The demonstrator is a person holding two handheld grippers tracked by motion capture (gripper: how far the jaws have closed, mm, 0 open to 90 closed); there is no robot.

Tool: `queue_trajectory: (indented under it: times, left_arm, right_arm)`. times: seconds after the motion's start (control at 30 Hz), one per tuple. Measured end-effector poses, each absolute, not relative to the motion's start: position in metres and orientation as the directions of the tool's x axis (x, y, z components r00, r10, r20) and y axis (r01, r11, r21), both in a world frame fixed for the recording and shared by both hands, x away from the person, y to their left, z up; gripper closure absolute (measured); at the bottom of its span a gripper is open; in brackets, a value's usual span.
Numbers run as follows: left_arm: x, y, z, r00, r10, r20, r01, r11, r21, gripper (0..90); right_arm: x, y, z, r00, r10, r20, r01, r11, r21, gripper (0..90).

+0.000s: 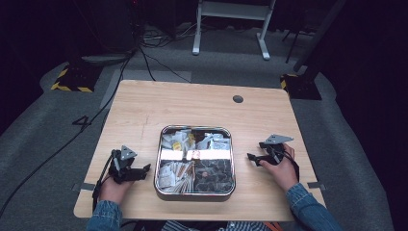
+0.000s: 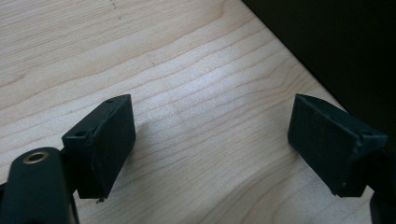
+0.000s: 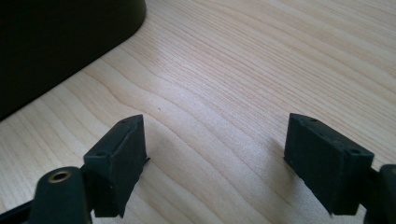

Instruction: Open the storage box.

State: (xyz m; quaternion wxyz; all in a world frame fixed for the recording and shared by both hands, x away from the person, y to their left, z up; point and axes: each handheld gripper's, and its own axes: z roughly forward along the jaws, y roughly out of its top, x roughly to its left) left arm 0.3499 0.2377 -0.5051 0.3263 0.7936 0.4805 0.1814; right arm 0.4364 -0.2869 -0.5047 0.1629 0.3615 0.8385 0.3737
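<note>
The left gripper (image 1: 139,172) is seen in the high view near the front left corner of the desk (image 1: 144,103), held in the person's left hand (image 1: 114,188), which enters from the front edge in a denim sleeve. Its jaws are pointed toward the tray and stop just short of the tray's left wall. In the left gripper view the two black pads (image 2: 100,144) are observed set wide apart, with only bare wood grain between them; nothing is gripped. They are held low over the desk surface; contact with it cannot be judged.

The metal tray (image 1: 157,166) is found at the middle of the desk, somewhat toward the front edge, square to it. It is rounded at the corners and divided into compartments. Pale paper packets (image 1: 174,141) are noted in the rear compartments, further light packets with brown sticks at the front left, and dark wrapped items (image 1: 215,172) at the front right. Finer detail cannot be resolved.

The right gripper (image 1: 253,158) is seen near the right edge of the desk, level with the tray and just beside its right wall, held in the right hand (image 1: 281,171). Its grey three-cornered plate (image 1: 275,139) is visible on top. In the right gripper view the jaws are recorded fully spread, with bare desk between the pads (image 3: 117,165) and nothing held.
</note>
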Motion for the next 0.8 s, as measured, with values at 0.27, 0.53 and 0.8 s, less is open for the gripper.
queue_trajectory:
  times: [0.27,0.53,0.8]
  left_arm:
    - [0.3494,0.2386,-0.5050,0.472,0.881,-0.028,0.648,-0.325,0.689,15.0]
    - [0.3478,0.2399,-0.5046,0.470,0.883,-0.026,0.650,-0.326,0.686,15.1]
    - [0.3479,0.2402,-0.5051,0.471,0.881,-0.028,0.647,-0.324,0.690,15.0]
  right_arm:
    - [0.4364,-0.2869,-0.5047,-0.685,0.728,-0.003,0.485,0.459,0.744,21.2]
    - [0.4367,-0.2862,-0.5046,-0.680,0.733,-0.005,0.488,0.458,0.743,21.2]
    - [0.4340,-0.2847,-0.5031,-0.698,0.716,0.008,0.475,0.455,0.753,36.5]
